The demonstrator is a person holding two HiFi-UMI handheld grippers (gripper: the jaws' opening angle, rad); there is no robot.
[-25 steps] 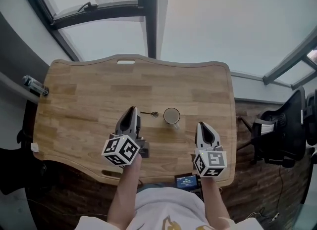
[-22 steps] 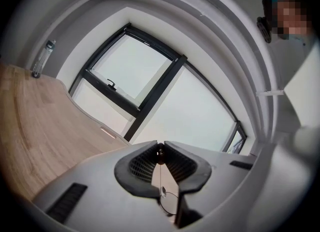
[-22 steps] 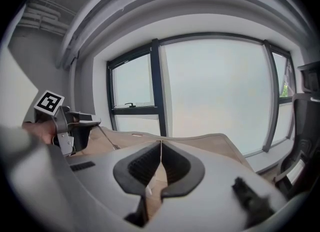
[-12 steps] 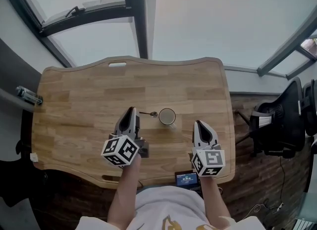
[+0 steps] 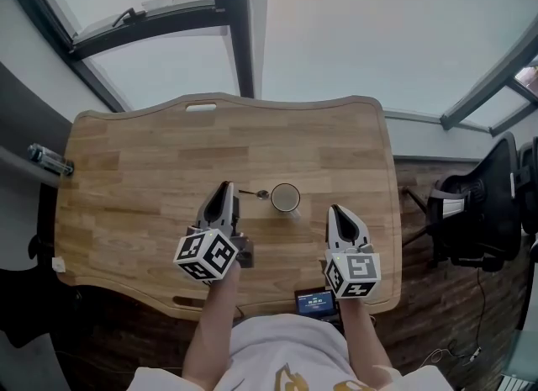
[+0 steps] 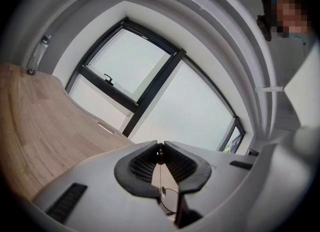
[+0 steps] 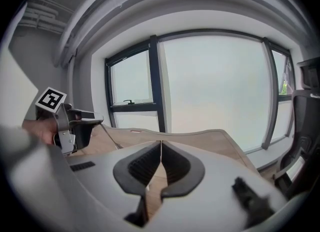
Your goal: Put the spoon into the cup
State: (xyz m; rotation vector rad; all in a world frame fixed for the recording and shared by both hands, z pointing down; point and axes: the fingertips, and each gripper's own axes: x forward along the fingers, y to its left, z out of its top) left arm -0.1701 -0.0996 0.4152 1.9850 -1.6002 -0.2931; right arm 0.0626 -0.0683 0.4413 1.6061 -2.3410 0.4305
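While my left gripper (image 5: 224, 187) hovers over the table (image 5: 134, 171) with its jaws pressed together and, as far as I can tell, nothing pinched, the spoon (image 5: 253, 193) lies flat just right of its tip. The spoon's bowl end is beside the cup (image 5: 286, 198), not in it. Further right, my right gripper (image 5: 337, 211) is likewise closed on nothing. I judge the task barely begun: grasp, lift and drop all remain.

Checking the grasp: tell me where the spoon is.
Head view: the spoon sticks out of the left claw, which is shut on its handle, its bowl just left of the cup near the middle of the wooden table.
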